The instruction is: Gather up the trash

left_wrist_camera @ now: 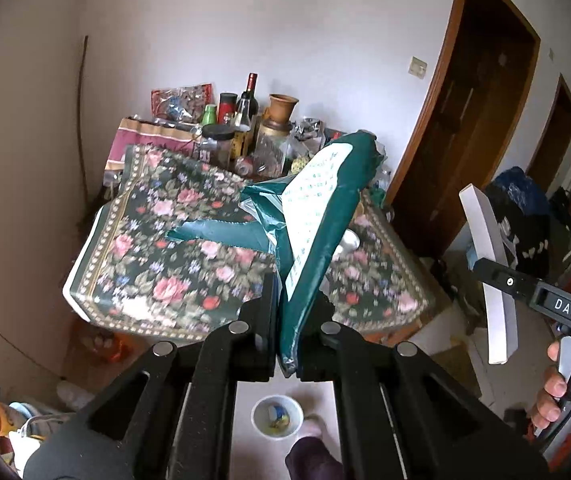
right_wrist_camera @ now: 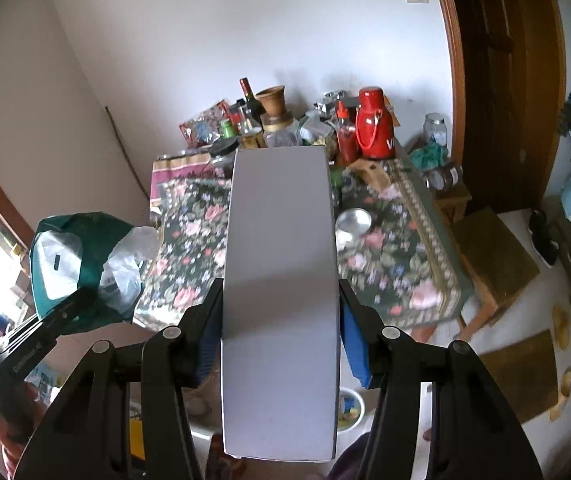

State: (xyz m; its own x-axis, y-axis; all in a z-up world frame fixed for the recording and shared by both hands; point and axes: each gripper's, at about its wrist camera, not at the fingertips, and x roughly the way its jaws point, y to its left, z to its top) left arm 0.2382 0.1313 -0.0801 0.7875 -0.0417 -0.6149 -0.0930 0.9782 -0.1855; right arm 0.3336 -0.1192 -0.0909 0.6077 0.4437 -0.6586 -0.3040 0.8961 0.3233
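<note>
My left gripper (left_wrist_camera: pixel 287 312) is shut on a crumpled green plastic mailer bag (left_wrist_camera: pixel 325 208) with a white label, held up in the air in front of the table. In the right wrist view the same green bag (right_wrist_camera: pixel 81 256) hangs at the left, with clear plastic showing inside it. My right gripper (right_wrist_camera: pixel 281 312) is shut on a flat white cardboard box (right_wrist_camera: pixel 281 280), its blue pads pressed against the box's two long sides. From the left wrist view, the white box (left_wrist_camera: pixel 489 264) appears edge-on at the right. A white bin (left_wrist_camera: pixel 277 416) with scraps in it stands on the floor below.
A table with a floral cloth (right_wrist_camera: pixel 397 248) lies ahead, crowded at the back with bottles, jars, a clay vase (right_wrist_camera: pixel 271 100) and a red thermos (right_wrist_camera: pixel 373 124). A metal bowl (right_wrist_camera: pixel 352 221) sits mid-table. A wooden stool (right_wrist_camera: pixel 493 264) and a brown door (right_wrist_camera: pixel 505 80) are at right.
</note>
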